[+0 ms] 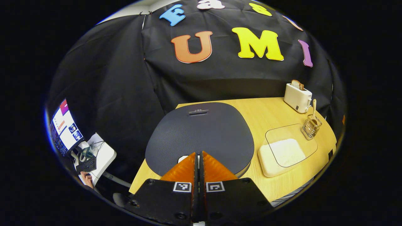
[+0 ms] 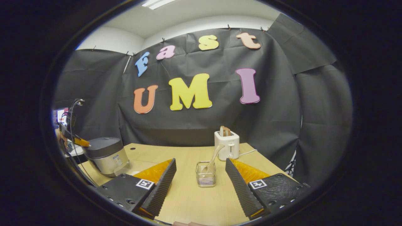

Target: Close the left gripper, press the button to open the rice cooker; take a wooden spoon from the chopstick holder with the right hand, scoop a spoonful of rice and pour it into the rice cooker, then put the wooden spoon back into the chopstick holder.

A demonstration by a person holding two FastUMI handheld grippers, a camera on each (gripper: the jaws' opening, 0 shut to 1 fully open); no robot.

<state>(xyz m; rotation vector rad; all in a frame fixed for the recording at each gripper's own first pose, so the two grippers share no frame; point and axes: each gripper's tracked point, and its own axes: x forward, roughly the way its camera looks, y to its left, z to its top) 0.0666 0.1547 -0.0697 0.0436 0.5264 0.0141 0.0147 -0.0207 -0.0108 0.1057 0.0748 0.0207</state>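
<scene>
a booth tabletop, seen from two handheld grippers at once. in the left gripper view, the left gripper (image 1: pixel 198 157) has its two fingers pressed together, nothing between them, their tips poised just over the front edge of the rice cooker (image 1: pixel 201 135), whose dark textured lid is down; a pale patch under the tips may be the button, though the fingers hide most of it and contact cannot be told. to the cooker's right on the wooden table (image 1: pixel 270 113) sits a cream tray of rice (image 1: pixel 284 153) with a clear lid (image 1: pixel 290 142) lying askew across it. beyond stands the wire chopstick holder (image 1: pixel 311 127) with the wooden spoon (image 1: pixel 314 108) upright in it, and behind that a white toaster (image 1: pixel 297 97) with bread in its slot. off the table's left edge, a lit monitor (image 1: pixel 64 130) and a keyboard (image 1: pixel 86 164) rest on a side desk.

the right gripper view gives the cooker's side instead: a silver body under the dark lid, at the table's far left, with the other gripper's fingers over it. the right gripper (image 2: pixel 201 169) is spread wide and holds nothing, the chopstick holder framed between its fingers farther along the table, apart from both. the spoon leans right in the holder, its handle crossing the toaster behind.
</scene>
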